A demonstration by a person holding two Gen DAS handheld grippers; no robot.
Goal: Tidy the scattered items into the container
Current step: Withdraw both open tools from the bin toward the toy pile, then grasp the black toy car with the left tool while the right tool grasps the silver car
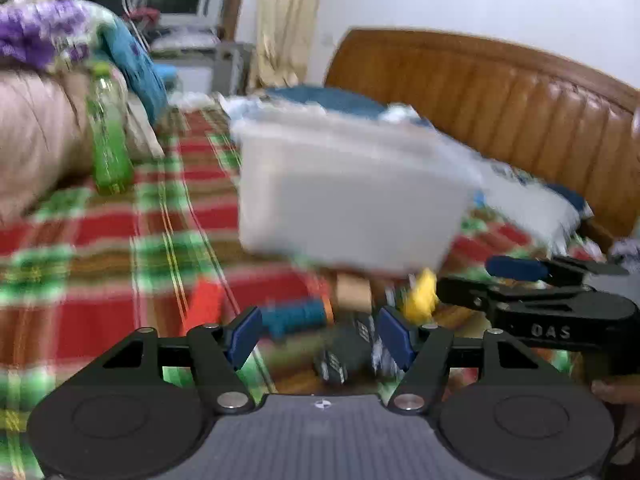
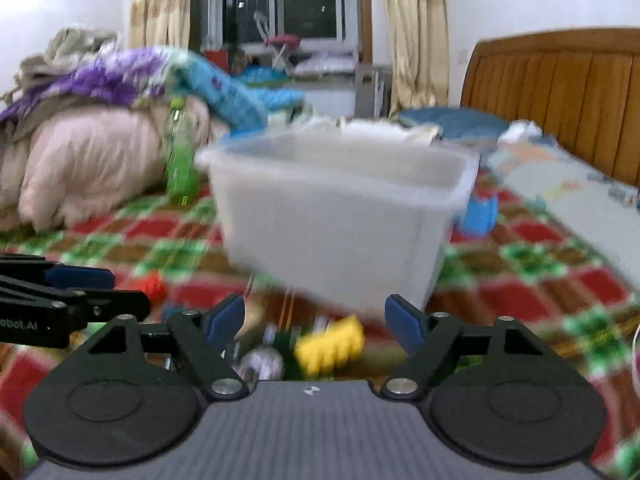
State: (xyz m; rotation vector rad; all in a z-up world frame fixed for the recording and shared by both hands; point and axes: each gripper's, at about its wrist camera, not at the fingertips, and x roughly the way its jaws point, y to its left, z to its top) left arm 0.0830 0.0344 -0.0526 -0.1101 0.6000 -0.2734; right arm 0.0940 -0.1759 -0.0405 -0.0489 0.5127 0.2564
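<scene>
Container [image 1: 352, 200], a translucent white plastic tub, stands on a red, green and white checked bedspread [image 1: 100, 240] in the left wrist view, all of it smeared by motion blur. Behind the container runs a padded brown headboard [image 1: 500, 92] against a white wall; to its left a green bottle [image 1: 108, 140] stands by a heap of pink and purple bedding [image 1: 36, 100], with curtains and a dark window beyond. Just before the container lie scattered bits: a yellow block [image 1: 420, 296], a teal piece [image 1: 296, 316], an orange one [image 1: 206, 300]. The left gripper [image 1: 320, 338] has its blue pads wide apart with nothing clamped between them. The right gripper [image 1: 520, 276] reaches in from the container's right, its opening unclear here. In the right wrist view the container [image 2: 340, 216] sits centre on the same bedspread [image 2: 540, 280], the bottle [image 2: 180, 160] and bedding [image 2: 80, 160] to its left, the headboard [image 2: 560, 96] to its right, a window [image 2: 280, 0] behind. The yellow block [image 2: 332, 344] lies before the container. The right gripper [image 2: 316, 322] is spread wide, gripping nothing; the left gripper [image 2: 80, 280] enters left of the container.
</scene>
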